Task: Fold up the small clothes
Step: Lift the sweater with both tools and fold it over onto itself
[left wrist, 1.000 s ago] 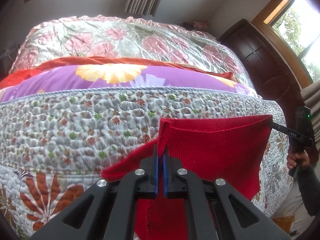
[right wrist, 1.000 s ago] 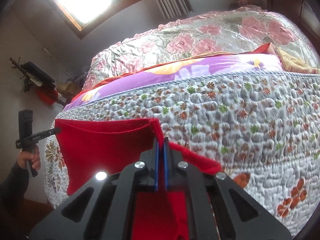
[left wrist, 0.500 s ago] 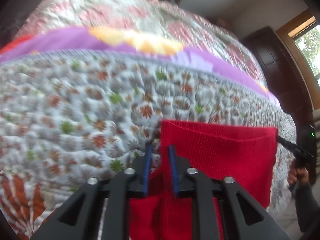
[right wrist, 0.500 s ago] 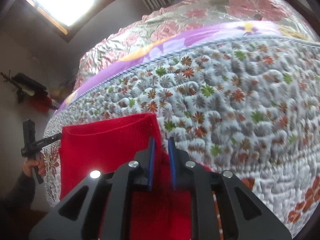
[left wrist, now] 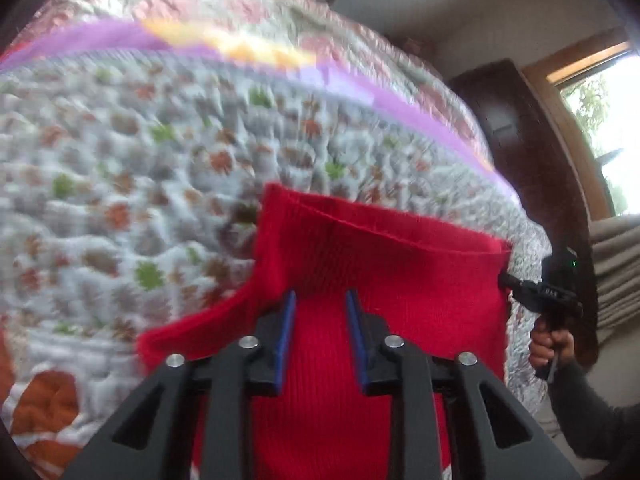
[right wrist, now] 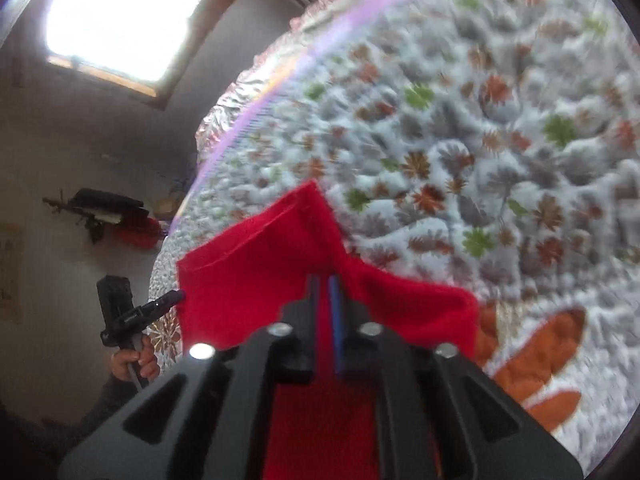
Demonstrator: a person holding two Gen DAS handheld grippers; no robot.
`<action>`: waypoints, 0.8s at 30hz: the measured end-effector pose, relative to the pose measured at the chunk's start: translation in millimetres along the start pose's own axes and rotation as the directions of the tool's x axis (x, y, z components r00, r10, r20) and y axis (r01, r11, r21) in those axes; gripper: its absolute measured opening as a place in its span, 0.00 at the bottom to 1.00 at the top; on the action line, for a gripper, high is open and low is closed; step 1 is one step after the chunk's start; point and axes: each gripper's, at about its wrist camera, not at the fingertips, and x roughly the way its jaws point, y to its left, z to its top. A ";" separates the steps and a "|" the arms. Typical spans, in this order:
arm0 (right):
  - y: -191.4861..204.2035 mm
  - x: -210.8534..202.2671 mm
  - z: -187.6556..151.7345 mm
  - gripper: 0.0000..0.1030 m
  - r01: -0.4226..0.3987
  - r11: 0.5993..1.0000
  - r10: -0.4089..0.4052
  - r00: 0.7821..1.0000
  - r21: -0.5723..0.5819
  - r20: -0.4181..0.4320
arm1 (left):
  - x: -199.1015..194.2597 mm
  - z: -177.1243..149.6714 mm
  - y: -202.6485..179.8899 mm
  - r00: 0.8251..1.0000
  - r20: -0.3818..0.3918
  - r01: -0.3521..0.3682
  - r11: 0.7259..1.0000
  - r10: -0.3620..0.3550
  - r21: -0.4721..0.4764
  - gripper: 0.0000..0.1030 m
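1. Change, L side: a sec ago my left gripper (left wrist: 320, 294) was clamped on a corner of the red garment (left wrist: 380, 264) and held it up. Now its jaws are spread wide w/ nothing between them, and the cloth lies flat on the floral quilt (left wrist: 160, 200) from centre out to 3 o'clock
2. Change, R side: my right gripper (right wrist: 324, 278) had loosened half a sec ago. Now its jaws sit close together again w/ red between the pads, and a ridge of cloth runs up into them from 12 o'clock. I read that as pinching a fold, prob for the next turn
3. Meaning: the garment is laid down and the L corner let go, so the lay-flat step looks done and the actual folding is only about to start
4. L view only: the hemmed top edge runs straight from 12 to 2 o'clock. The other tool's tip touches the R edge at 3 o'clock, w/ a hand (left wrist: 550, 344) on its grip
5. R view only: a sleeve-like flap trails to 4 o'clock, and there's a bunched peak at 12. Both views are motion-blurred, so finer creases can't be told
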 end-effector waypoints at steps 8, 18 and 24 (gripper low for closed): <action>9.1 32.9 -91.9 0.08 -0.046 0.999 0.048 0.976 0.015 -0.213 | 4.1 -90.0 10.8 0.987 -0.143 0.065 0.995 -0.076 -0.077 0.30; 22.8 -9.2 -114.1 0.13 -0.086 0.996 0.091 0.979 0.038 -0.183 | -34.6 -128.0 -19.0 0.972 -0.093 0.209 0.975 -0.216 -0.078 0.24; -0.8 14.8 -153.3 0.00 -0.048 0.997 0.063 0.961 0.062 -0.269 | 12.4 -181.3 -4.9 0.957 -0.245 0.143 0.987 -0.158 -0.078 0.21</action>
